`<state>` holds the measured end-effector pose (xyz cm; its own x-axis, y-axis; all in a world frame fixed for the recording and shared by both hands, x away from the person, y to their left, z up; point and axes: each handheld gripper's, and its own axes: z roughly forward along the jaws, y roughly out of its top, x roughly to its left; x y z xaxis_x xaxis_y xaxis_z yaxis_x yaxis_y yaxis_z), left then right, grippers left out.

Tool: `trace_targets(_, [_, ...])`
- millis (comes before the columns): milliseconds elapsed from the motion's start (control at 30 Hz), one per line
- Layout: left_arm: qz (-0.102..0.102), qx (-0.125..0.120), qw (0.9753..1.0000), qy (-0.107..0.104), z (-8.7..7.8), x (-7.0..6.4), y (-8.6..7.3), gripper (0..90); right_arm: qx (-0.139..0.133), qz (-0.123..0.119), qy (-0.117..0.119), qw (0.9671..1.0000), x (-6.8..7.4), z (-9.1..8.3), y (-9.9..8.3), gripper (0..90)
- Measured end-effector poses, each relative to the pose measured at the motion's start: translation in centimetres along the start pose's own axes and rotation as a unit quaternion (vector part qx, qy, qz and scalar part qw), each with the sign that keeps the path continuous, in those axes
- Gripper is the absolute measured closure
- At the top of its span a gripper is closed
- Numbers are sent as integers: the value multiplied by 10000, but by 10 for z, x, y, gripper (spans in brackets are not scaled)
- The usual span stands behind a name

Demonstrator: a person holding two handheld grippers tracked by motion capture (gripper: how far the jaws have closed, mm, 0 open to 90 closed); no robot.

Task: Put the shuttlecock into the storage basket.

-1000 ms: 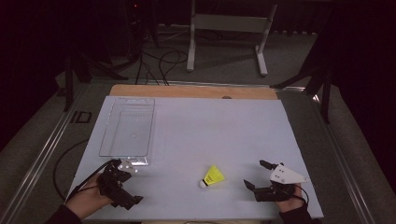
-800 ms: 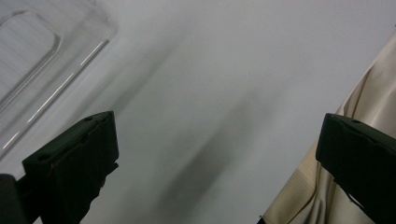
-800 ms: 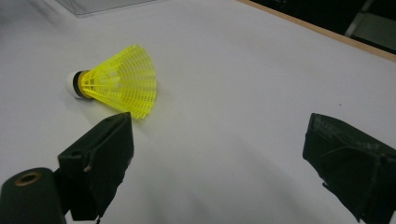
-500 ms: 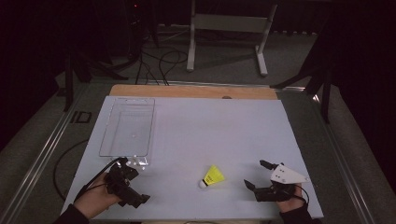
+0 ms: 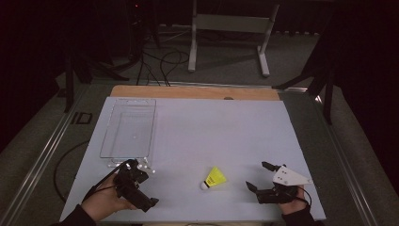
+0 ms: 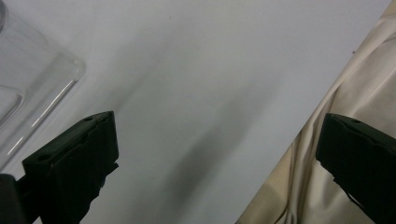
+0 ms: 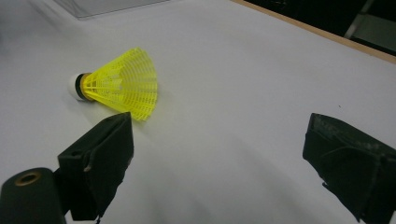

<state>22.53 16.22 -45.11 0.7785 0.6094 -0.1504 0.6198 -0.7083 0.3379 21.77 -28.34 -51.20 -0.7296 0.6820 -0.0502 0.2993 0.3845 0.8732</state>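
A yellow shuttlecock (image 5: pixel 214 178) with a white cork lies on its side on the white table (image 5: pixel 211 127), near the front. My right gripper (image 5: pixel 259 177) is open just to its right, jaws pointing at it. In the right gripper view the shuttlecock (image 7: pixel 116 86) lies ahead and left of the open gripper (image 7: pixel 219 144), apart from both jaws. My left gripper (image 5: pixel 132 181) sits at the front left in a hand, just below a clear plastic tray (image 5: pixel 129 127). Its own view shows it open (image 6: pixel 219 154) over bare table, with the tray's corner (image 6: pixel 32 88) at the left.
The table's edge and beige floor (image 6: pixel 355 93) appear at the right of the left gripper view. A wooden strip (image 5: pixel 193 92) runs along the table's far edge. Beyond it stand a metal frame (image 5: pixel 230 28) and cables (image 5: pixel 160 61) on the floor.
My left gripper has shifted a little to the right along the table's front and turned in the hand. The right gripper and the shuttlecock have stayed put.
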Motion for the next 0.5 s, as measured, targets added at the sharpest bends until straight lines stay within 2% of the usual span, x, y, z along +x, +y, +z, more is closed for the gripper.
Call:
trace_targets(200, [17, 2, 10000, -38, -1, -6, 6, 1, -10, 17, -2, 10000, 0, 0, 0, 91])
trace_targets(500, [5, 175, 9998, -42, 3, -9, 17, 1, -30, 14, -2, 10000, 1, -1, 1, 90])
